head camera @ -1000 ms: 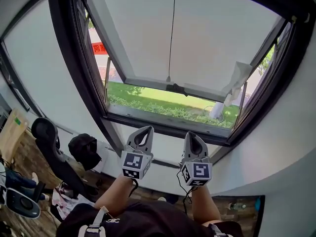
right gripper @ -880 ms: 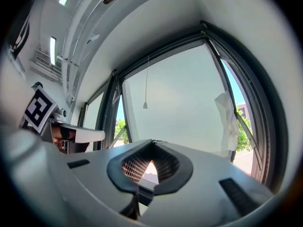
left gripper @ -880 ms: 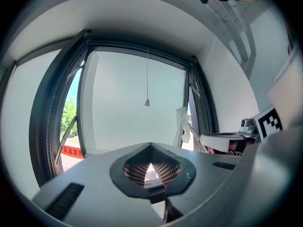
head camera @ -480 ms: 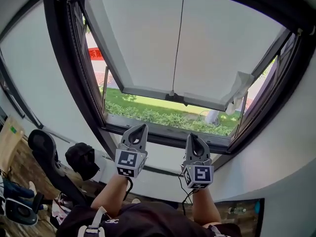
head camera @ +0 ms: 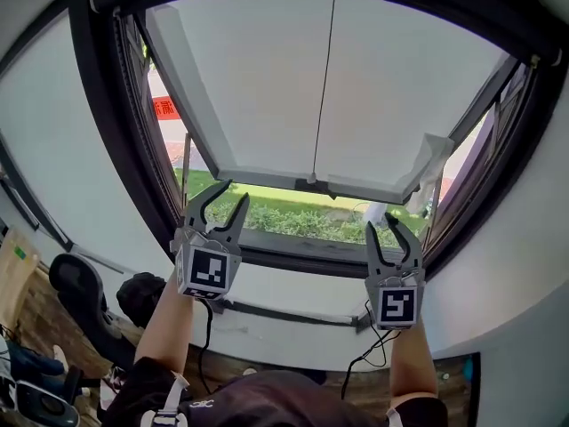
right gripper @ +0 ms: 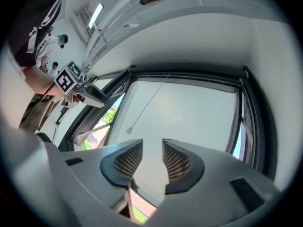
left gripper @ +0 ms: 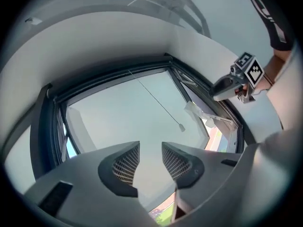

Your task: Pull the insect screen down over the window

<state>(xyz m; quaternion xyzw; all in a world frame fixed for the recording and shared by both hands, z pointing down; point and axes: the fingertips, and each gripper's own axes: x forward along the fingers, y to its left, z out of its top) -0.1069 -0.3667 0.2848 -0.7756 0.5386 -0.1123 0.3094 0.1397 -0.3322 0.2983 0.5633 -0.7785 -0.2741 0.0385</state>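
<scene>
Daylight fills a dark-framed window (head camera: 120, 140) set in pale walls. From the head view, the insect screen (head camera: 258, 78) covers the upper part of the opening. Its bottom bar (head camera: 267, 178) stops short of the sill and a strip of lawn (head camera: 293, 213) shows beneath, so the screen is only partly down. A thin pull cord (head camera: 325, 78) runs down the middle of the mesh to the bar. A second ago both tools sat lower, below the sill. Now the left gripper (head camera: 224, 205) is just under the bar's left half and the right gripper (head camera: 392, 237) is under its right end, neither touching it. Their jaws were clenched then and have just been opening.

In the left gripper view, the ribbed pads (left gripper: 124, 167) stand apart with only the distant screen between them, so it holds nothing. The cord's end dangles beyond.

In the right gripper view it is the same: pads (right gripper: 124, 162) parted, nothing held, the screen ahead.

This looks like the start of a reach for the bar, and the pull itself is not yet done.
</scene>
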